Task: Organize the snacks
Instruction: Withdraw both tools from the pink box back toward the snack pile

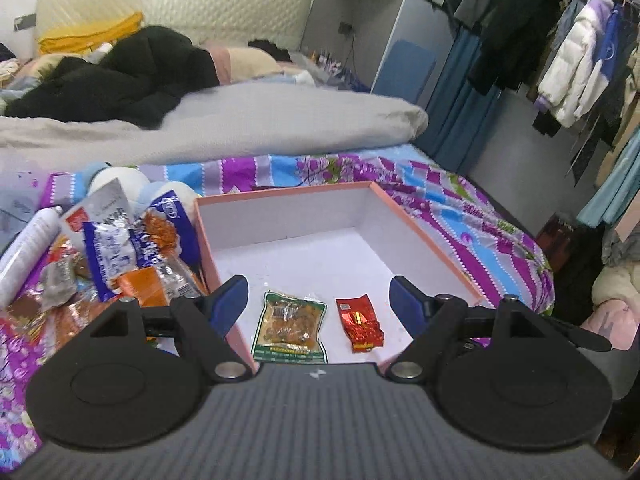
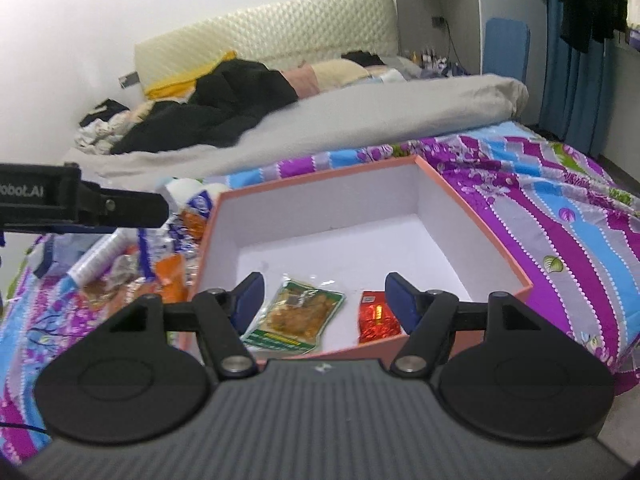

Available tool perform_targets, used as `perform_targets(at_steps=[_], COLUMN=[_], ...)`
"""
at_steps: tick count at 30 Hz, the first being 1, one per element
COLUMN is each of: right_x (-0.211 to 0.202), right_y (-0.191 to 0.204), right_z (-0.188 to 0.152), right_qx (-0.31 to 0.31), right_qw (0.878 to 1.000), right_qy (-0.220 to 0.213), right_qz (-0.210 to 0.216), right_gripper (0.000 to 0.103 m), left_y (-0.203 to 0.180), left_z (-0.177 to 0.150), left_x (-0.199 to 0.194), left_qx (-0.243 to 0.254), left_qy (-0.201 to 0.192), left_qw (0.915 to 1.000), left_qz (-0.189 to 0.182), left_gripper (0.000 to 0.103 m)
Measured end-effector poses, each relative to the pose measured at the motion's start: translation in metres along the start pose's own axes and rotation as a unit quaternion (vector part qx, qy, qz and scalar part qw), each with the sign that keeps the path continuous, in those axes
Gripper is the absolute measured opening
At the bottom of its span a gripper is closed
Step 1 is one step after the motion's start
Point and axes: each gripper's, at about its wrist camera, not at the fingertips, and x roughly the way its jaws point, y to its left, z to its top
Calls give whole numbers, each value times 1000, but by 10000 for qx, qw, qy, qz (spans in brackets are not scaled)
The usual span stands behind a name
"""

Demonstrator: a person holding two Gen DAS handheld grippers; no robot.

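A pink box (image 1: 424,232) with a white inside lies open on the bed. In it lie a green-edged snack packet (image 1: 290,328) and a small red foil packet (image 1: 360,324). My left gripper (image 1: 318,296) is open and empty, held above the box's near edge. To its left is a pile of snack packets (image 1: 128,256). In the right wrist view my right gripper (image 2: 324,296) is open and empty over the same box (image 2: 480,240), with the green packet (image 2: 296,316) and red packet (image 2: 376,316) between its fingers. The pile (image 2: 160,268) lies left.
A white cylinder bottle (image 1: 28,248) lies at the pile's left edge. A purple patterned bedsheet (image 1: 480,216) covers the bed, with a grey duvet (image 1: 260,120) behind. Clothes hang at right (image 1: 572,60). The left gripper's body (image 2: 80,200) juts in at left.
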Motion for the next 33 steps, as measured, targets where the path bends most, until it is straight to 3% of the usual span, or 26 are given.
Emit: perform_targets(at_steps=[16,33], right_x=[-85,-102], right_y=[45,97], right_z=[-42,-91], right_qx=[5,-327], right_qw=[9984,9956], right_qy=[-400,-57], right_qz=[407,875], right_gripper=[69,69], left_y=[15,46], left_z=[-80,-136], left_x=[-121,-163], left_qx=[-139,-555], left_qy=[-324,-253], left_qw=[9993,9969], left_qz=[146,491], left_gripper=[81,81])
